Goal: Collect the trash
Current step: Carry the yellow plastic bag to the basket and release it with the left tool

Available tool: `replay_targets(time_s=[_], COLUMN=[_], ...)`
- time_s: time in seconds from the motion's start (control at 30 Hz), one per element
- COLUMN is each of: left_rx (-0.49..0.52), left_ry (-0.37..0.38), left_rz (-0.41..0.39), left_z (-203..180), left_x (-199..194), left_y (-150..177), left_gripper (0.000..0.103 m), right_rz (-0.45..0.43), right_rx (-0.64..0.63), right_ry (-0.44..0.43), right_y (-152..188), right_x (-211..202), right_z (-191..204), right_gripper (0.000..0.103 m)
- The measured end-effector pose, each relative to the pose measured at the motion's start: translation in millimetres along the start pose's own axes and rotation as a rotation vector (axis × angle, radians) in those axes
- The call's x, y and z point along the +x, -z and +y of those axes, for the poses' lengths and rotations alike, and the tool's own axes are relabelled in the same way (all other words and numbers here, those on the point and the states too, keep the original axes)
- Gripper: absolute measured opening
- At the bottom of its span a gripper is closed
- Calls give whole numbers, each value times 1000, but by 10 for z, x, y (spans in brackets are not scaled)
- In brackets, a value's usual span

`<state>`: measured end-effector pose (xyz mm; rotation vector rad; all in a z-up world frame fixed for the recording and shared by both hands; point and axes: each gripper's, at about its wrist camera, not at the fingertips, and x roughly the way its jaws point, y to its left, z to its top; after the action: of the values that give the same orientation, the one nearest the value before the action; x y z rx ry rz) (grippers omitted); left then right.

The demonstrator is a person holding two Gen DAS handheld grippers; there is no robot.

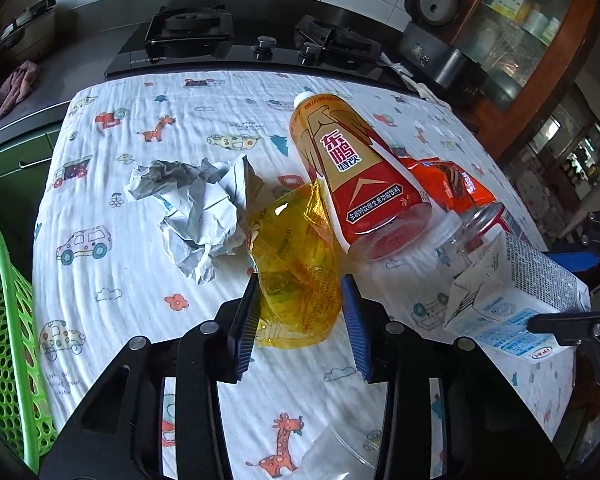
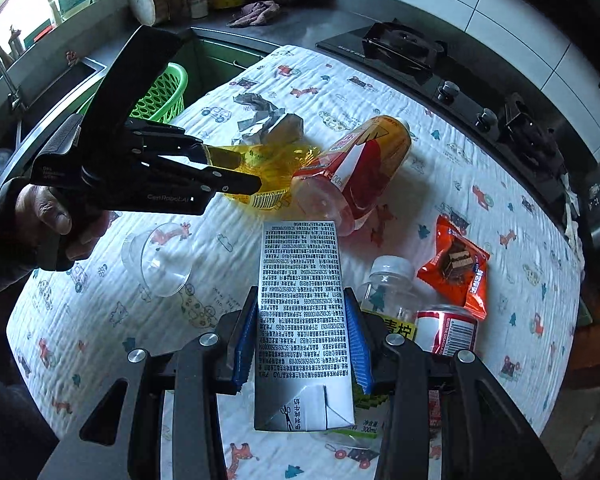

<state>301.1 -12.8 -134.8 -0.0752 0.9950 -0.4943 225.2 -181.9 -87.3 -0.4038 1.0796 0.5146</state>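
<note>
A crushed yellow plastic bottle point(image 1: 296, 256) lies on the printed cloth, and my left gripper point(image 1: 300, 280) is shut on it, blue pads pressing both sides. The right wrist view shows the same grip, the left gripper point(image 2: 236, 168) clamped on the yellow plastic bottle point(image 2: 260, 160). My right gripper point(image 2: 302, 292) is shut on a white milk carton point(image 2: 300, 300), printed side up. Its carton point(image 1: 512, 292) shows at the right of the left wrist view. A red-and-gold drink bottle point(image 1: 360, 172) lies on its side against the yellow one.
A green basket point(image 1: 4, 320) stands off the cloth's left edge. Crumpled paper point(image 1: 196, 204), an orange snack wrapper point(image 2: 456, 268), a clear cup point(image 2: 160, 260), a clear bottle point(image 2: 384, 292) and a red can point(image 2: 448, 328) lie on the cloth. A gas stove point(image 1: 188, 36) sits behind.
</note>
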Motion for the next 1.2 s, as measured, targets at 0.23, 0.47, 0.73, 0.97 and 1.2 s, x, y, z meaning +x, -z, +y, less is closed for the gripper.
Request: replay_targets(time_s=[0.23, 0.47, 0.73, 0.97, 1.2], left_rx=[17, -50, -141, -267, -372], left_ry=[15, 27, -98, -226, -311], left_rz=[-43, -127, -235, -248, -172], left_z=[-14, 205, 813, 1621, 2258], left_x=[-297, -831, -1589, -1955, -1888], left_y=[136, 362, 606, 804, 1031], left_gripper=[32, 31, 31, 32, 54], right_rz=[-23, -65, -161, -220, -241], right_rx=[33, 22, -16, -30, -22], right_ry=[-26, -57, -120, -192, -231], right_y=[17, -91, -527, -1077, -1564], right_x=[-13, -114, -255, -184, 29], right_z=[61, 235, 616, 1073, 1492], right_gripper=[39, 39, 39, 39, 39])
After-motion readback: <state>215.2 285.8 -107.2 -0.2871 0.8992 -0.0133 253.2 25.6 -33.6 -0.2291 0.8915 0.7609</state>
